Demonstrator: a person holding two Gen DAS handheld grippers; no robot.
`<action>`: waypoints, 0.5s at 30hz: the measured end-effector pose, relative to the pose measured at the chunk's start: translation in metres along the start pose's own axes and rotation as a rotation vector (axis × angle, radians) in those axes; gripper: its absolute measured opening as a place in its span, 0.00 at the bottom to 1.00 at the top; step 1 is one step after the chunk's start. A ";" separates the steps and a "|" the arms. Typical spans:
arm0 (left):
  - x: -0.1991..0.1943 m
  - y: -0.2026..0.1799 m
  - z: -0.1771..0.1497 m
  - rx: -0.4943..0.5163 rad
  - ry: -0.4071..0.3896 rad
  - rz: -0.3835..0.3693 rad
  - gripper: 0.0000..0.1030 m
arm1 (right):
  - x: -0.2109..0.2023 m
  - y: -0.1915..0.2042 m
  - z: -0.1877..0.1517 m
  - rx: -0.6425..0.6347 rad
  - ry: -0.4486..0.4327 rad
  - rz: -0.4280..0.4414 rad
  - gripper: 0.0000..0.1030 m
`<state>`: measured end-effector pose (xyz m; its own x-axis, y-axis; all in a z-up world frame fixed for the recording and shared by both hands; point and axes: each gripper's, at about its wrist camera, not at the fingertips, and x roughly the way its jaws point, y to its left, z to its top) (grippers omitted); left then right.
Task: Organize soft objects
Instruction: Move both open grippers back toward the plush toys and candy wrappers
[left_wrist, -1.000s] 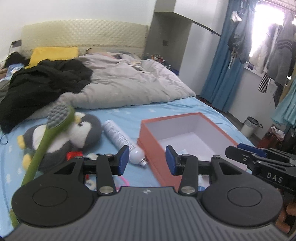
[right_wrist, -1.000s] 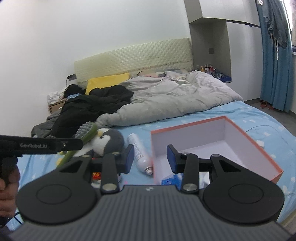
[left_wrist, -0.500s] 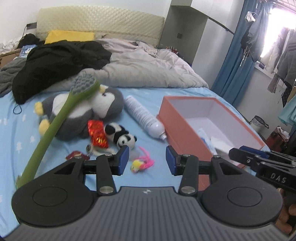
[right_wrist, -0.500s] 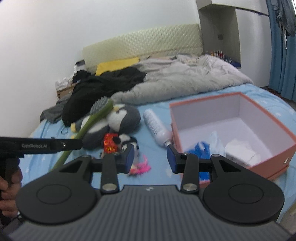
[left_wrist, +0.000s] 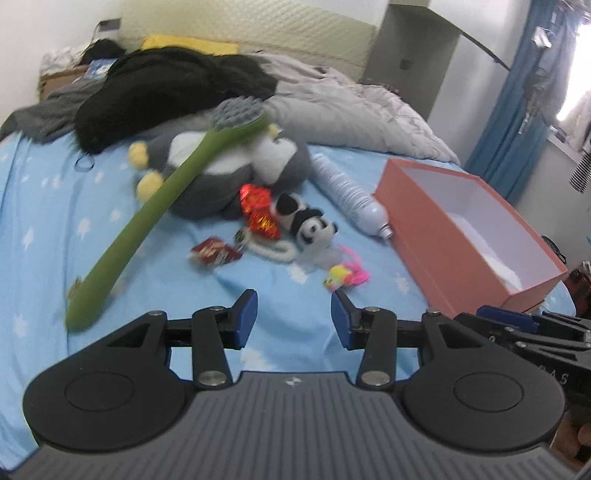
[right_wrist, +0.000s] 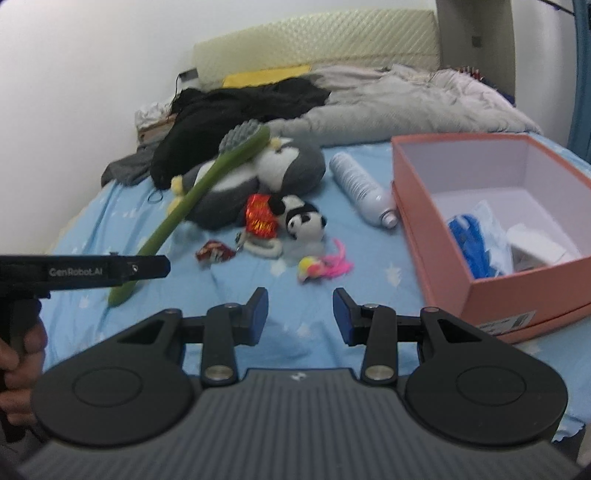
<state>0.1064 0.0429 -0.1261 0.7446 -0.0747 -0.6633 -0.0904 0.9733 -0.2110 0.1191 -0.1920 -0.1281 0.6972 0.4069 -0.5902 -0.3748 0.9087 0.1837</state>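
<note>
On the blue bedsheet lie a grey penguin plush (left_wrist: 236, 177) (right_wrist: 258, 177), a small panda plush (left_wrist: 310, 223) (right_wrist: 303, 218), a pink and yellow fuzzy toy (left_wrist: 345, 275) (right_wrist: 321, 267) and red wrappers (left_wrist: 258, 210) (right_wrist: 260, 218). A long green brush (left_wrist: 147, 218) (right_wrist: 192, 199) leans across the penguin. An orange box (left_wrist: 443, 236) (right_wrist: 517, 295) stands at the right, with blue and white items inside. My left gripper (left_wrist: 293, 319) and right gripper (right_wrist: 300, 315) both hover open and empty over the sheet, short of the fuzzy toy.
A white bottle (left_wrist: 347, 195) (right_wrist: 364, 192) lies beside the box. A black garment (left_wrist: 166, 88) and a grey duvet (left_wrist: 351, 110) are heaped toward the headboard. A hand (right_wrist: 18, 354) holds the left gripper's handle at the left edge of the right wrist view.
Both grippers have dropped and tilted downward toward the bed, so the small toys came into view and the box interior shows more. Jaw openings look unchanged.
</note>
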 end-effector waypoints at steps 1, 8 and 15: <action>0.002 0.004 -0.005 -0.014 0.008 0.009 0.49 | 0.003 0.002 -0.001 -0.007 0.012 0.004 0.40; 0.031 0.032 -0.020 -0.062 0.048 0.050 0.49 | 0.031 0.006 -0.002 -0.025 0.061 0.013 0.40; 0.069 0.053 -0.008 -0.058 0.036 0.084 0.49 | 0.065 0.004 0.005 -0.033 0.081 0.012 0.40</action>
<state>0.1479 0.0879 -0.1887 0.7084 -0.0026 -0.7058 -0.1900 0.9624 -0.1942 0.1656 -0.1615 -0.1613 0.6415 0.4079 -0.6497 -0.4039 0.8996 0.1659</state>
